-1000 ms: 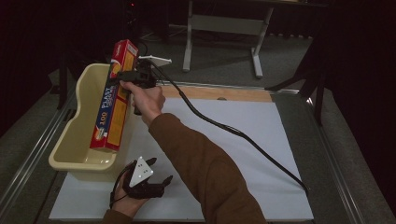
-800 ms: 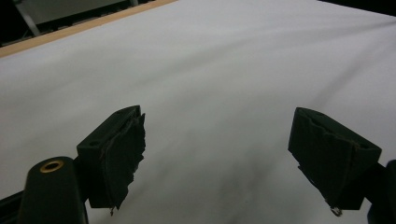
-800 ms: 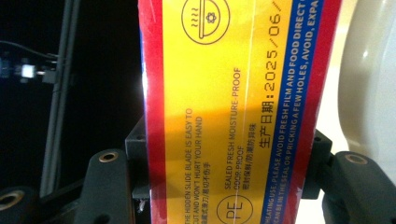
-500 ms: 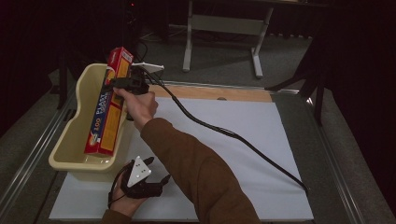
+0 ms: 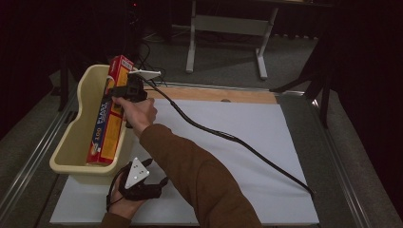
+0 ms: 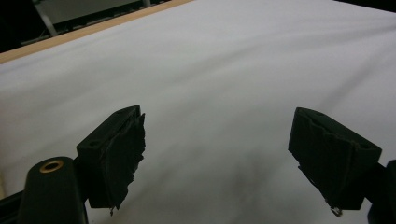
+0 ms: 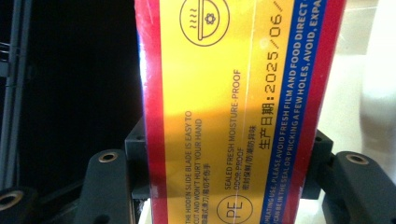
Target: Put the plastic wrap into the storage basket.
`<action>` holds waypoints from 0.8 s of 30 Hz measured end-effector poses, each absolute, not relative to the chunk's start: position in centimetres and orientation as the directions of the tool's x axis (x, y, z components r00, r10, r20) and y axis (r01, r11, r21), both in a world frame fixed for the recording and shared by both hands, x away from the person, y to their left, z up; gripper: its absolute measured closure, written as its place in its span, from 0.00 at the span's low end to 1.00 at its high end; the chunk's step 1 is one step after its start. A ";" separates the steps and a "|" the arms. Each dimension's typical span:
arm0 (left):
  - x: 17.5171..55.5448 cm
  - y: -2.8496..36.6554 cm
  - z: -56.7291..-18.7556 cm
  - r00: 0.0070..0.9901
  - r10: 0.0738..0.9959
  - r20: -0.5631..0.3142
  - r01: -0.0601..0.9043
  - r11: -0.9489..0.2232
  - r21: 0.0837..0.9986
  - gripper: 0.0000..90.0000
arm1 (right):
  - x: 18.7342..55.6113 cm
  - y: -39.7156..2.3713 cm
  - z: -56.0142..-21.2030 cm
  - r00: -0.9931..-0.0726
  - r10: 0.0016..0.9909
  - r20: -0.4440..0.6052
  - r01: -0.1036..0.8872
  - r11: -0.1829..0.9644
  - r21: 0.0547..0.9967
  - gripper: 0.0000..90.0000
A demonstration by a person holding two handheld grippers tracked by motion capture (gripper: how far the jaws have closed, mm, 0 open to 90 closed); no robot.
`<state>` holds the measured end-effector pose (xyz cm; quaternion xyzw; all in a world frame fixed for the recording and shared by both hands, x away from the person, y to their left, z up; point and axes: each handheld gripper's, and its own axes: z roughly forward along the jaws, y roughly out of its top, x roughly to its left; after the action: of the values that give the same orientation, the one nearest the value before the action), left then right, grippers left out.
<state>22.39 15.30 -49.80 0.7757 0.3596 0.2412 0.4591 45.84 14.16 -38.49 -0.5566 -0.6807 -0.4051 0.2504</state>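
Observation:
A long red and yellow plastic wrap box (image 5: 110, 118) leans in the cream tub (image 5: 76, 137) at the table's left, its near end down in the tub and its far end sticking up over the back rim. My right gripper (image 5: 115, 91) is shut on the box's upper part. In the right gripper view the box (image 7: 233, 107) sits clamped between the two black jaws. My left gripper (image 5: 159, 183) rests near the front edge on the white sheet (image 5: 237, 142); its jaws stand wide apart over bare sheet, with nothing between the pads (image 6: 119, 154).
The right gripper's black cable (image 5: 228, 135) runs across the sheet to the table's right edge. A wooden strip (image 5: 214, 94) borders the far side. A metal stand (image 5: 228, 28) is on the floor beyond. The sheet right of the arm is bare.
The right gripper has lowered the box into the tub and shifted it left; the box now lies flatter, its near end deeper inside. The left gripper stayed put.

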 end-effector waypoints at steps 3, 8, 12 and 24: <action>22.5 15.6 -49.8 0.619 0.785 0.039 0.341 -0.313 0.887 0.20 | 45.8 14.2 -39.0 -0.215 0.561 0.799 0.973 0.054 0.224 0.44; 22.5 16.0 -49.7 0.606 0.795 0.034 0.342 -0.299 0.891 0.20 | 46.1 14.5 -39.8 -0.182 0.577 0.796 0.981 0.049 0.189 0.44; 22.6 16.3 -49.7 0.601 0.799 0.016 0.351 -0.282 0.893 0.20 | 46.3 14.7 -40.2 -0.170 0.593 0.787 0.984 0.060 0.167 0.43; 22.6 16.5 -49.6 0.595 0.804 0.006 0.354 -0.269 0.896 0.20 | 46.5 15.1 -40.3 -0.159 0.639 0.753 0.987 0.097 0.126 0.40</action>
<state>22.63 16.53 -49.65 0.7596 0.3812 0.2395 0.4695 46.52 15.09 -40.26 -0.5895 -0.6896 -0.3224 0.2703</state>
